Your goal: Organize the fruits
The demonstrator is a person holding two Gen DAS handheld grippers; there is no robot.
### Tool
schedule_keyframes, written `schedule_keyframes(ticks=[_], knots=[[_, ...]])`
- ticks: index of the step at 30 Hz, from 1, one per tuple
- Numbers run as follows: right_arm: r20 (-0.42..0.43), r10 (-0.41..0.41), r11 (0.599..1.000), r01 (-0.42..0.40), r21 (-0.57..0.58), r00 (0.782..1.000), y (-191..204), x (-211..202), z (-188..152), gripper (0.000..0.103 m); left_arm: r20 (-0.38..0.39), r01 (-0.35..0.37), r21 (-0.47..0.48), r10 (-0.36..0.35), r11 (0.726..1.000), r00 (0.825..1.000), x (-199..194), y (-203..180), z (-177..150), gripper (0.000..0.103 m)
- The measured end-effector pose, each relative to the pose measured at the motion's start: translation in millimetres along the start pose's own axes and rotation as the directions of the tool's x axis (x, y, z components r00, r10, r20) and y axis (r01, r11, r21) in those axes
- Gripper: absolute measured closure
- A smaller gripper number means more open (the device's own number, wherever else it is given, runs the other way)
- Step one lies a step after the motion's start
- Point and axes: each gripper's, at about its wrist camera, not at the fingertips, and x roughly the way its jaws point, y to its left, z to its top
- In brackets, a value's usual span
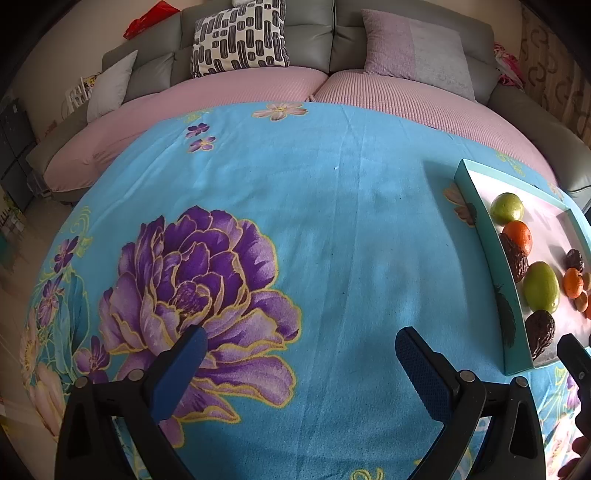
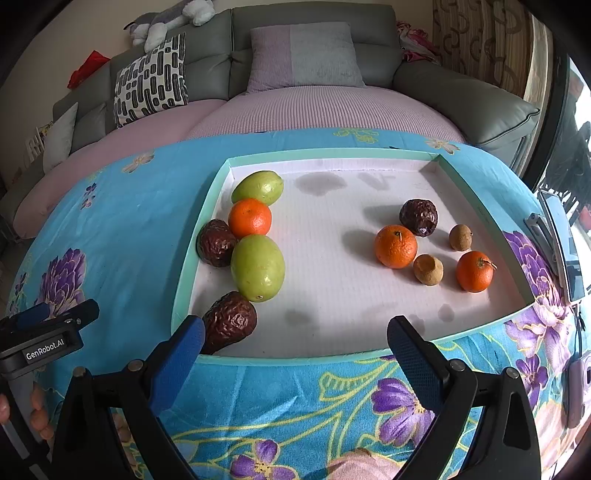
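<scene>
The right gripper (image 2: 295, 338) has its two blue-padded fingers spread wide apart, holding nothing, at the near rim of a shallow teal tray (image 2: 295, 360) with a white floor. Its left finger (image 2: 177, 354) sits just beside a wrinkled dark fruit (image 2: 231, 319); whether they touch cannot be told. Behind that fruit, along the tray's left wall, lie a large green fruit (image 2: 258, 267), another dark wrinkled fruit (image 2: 216, 243), an orange (image 2: 250, 218) and a second green fruit (image 2: 258, 187). On the tray's right side, well apart from these, sit two more oranges, a dark fruit and two small brown fruits.

The left gripper (image 1: 301, 358) is also wide open and empty, over a turquoise cloth (image 1: 332, 221) printed with purple flowers. Beyond the table stands a grey sofa (image 2: 310, 22) with pink seat covers and cushions.
</scene>
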Motion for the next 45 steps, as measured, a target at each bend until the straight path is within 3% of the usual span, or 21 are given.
schedule_keyframes(ticks=[45], knots=[[-0.005, -0.005, 1.000, 0.005, -0.014, 1.000, 1.7, 1.1, 0.8, 0.004, -0.010, 0.019, -0.015, -0.019, 1.000, 1.000, 0.7, -1.0, 0.3, 0.000]])
